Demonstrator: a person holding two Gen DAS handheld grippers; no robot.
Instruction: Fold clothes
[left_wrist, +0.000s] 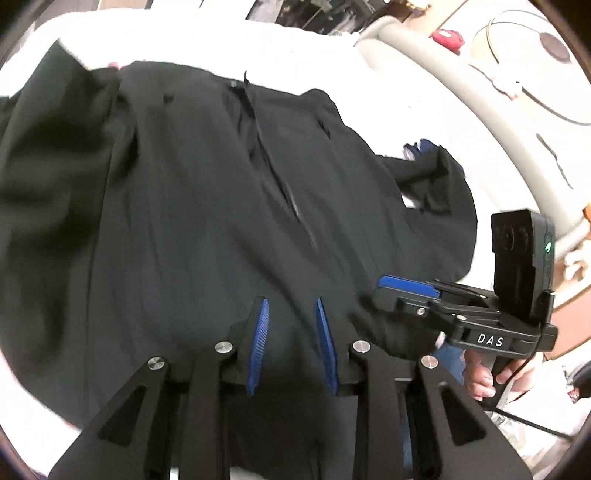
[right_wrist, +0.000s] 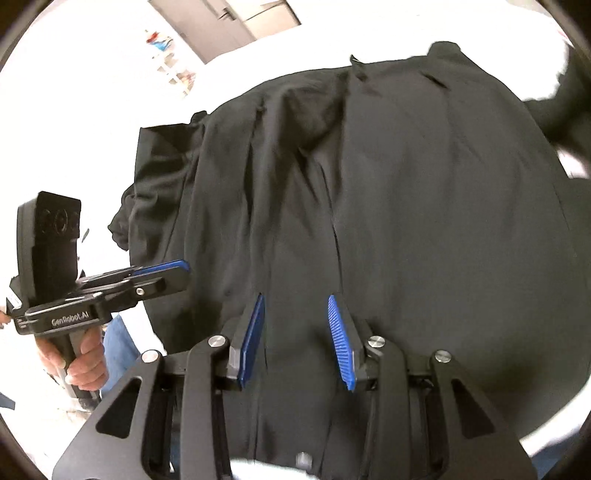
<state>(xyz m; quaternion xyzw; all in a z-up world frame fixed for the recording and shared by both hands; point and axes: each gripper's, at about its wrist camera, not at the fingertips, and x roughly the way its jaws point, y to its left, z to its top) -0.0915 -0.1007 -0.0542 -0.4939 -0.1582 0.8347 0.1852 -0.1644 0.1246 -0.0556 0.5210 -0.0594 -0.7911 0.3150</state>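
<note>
the left gripper (left_wrist: 291, 314) hovers with its blue ribbed fingers (left_wrist: 258, 343) spread apart, nothing between them, over the near part of a large black zip-front jacket of thin fabric (left_wrist: 192, 192) laid flat on a white sheet (left_wrist: 399, 99). to its right, the right gripper (right_wrist: 297, 310) is likewise spread and empty above the same cloth, a hand (left_wrist: 484, 380) on its grip.

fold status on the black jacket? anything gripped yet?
Done: the black jacket lies spread, front up, on the white surface, zipper showing. In hand: nothing gripped; the left tool and right tool hover open over the near edge. Left: every fold; the sleeve lies bunched.
</note>
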